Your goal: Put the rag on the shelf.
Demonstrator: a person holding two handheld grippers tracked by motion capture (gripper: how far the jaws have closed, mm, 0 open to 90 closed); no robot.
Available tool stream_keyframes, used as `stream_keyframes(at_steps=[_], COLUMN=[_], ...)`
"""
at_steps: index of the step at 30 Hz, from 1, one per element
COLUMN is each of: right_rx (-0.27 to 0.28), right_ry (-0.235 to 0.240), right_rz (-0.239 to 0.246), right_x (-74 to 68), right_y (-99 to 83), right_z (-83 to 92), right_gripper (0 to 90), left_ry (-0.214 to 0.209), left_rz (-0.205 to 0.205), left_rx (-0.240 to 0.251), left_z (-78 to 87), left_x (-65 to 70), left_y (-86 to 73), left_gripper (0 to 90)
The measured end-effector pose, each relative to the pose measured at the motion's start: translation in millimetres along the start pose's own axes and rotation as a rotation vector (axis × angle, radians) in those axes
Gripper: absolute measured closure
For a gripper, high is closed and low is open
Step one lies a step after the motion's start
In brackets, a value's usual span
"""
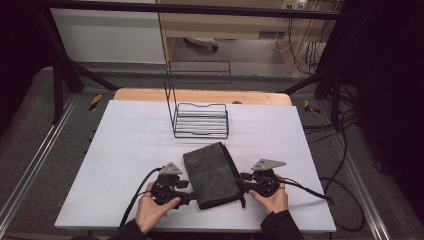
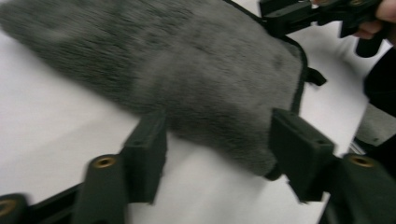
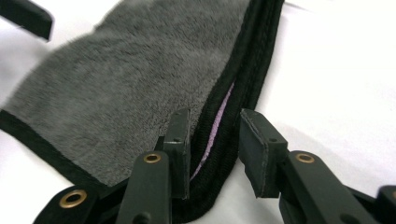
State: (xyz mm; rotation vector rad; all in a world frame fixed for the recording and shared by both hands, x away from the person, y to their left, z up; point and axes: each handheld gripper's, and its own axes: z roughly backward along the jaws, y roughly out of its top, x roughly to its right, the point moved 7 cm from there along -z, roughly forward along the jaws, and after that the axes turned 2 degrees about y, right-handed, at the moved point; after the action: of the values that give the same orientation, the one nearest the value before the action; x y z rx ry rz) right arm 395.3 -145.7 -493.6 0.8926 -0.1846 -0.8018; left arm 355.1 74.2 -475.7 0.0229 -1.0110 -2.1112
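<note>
The folded grey towel point(image 1: 212, 175) lies on the tabletop point(image 1: 125, 150) just short of the wire rack point(image 1: 200, 120), long axis toward it. Left gripper point(image 2: 217, 154) fingers straddle its near corner, spread; right gripper point(image 3: 212, 149) fingers bracket its black hem, not yet pinching.

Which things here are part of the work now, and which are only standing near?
In use:
- towel, folded
- left tool, at its left edge
- right tool, jaws astride its black hem

Standing by:
- wire rack, behind the towel
- table
</note>
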Motion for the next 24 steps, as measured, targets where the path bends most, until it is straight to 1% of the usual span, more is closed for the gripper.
stream_keyframes(at_steps=[2,3,5,8,11,14,17,18,21,22,23,24], right_rx=[-0.009,-0.009,-0.012,-0.013,-0.016,-0.017,-0.017,-0.018,-0.023,-0.026,-0.028,-0.028], right_ry=[-0.008,-0.008,-0.012,0.002,0.005,0.002,0.003,0.003,-0.007,-0.017,-0.035,-0.035], right_rz=[0.001,0.001,0.003,-0.014,-0.012,-0.019,-0.024,-0.024,-0.009,0.007,0.024,0.024], right_x=[0.9,0.9,1.2,-1.9,-2.0,-2.9,-3.5,-3.6,-4.4,-4.5,-5.5,-5.5], right_y=[-0.7,-0.7,-1.6,-2.7,-2.8,-3.3,-3.5,-3.4,-2.7,-2.0,-0.5,-0.5], right_z=[-1.3,-1.3,-2.3,-3.4,-3.5,-3.5,-4.0,-4.0,-3.9,-3.8,-2.8,-2.8], right_gripper=[65.0,65.0,66.5,73.4,75.7,77.7,79.2,79.5,79.8,79.9,80.0,80.0], left_ry=[0.008,0.003,0.005,0.017,0.014,0.005,0.018,0.023,0.042,0.04,0.034,0.031], left_rz=[-0.007,0.007,0.023,0.043,0.058,0.088,0.087,0.075,0.064,0.063,0.061,0.061], left_rx=[-0.029,-0.037,-0.046,-0.044,-0.05,-0.04,-0.038,-0.045,-0.046,-0.046,-0.05,-0.051], left_z=[-5.7,-8.5,-12.5,-16.2,-20.0,-24.5,-27.7,-27.8,-28.6,-28.5,-28.2,-28.1], left_x=[5.3,7.9,9.4,10.5,12.6,15.4,17.8,17.8,16.9,16.1,15.5,15.2], left_y=[-4.4,-6.4,-8.9,-9.3,-9.7,-7.9,-6.2,-6.3,-6.2,-6.5,-6.8,-7.0], left_gripper=[49.8,49.8,53.9,55.8,56.3,56.5,57.1,58.1,66.4,70.3,77.1,77.1])
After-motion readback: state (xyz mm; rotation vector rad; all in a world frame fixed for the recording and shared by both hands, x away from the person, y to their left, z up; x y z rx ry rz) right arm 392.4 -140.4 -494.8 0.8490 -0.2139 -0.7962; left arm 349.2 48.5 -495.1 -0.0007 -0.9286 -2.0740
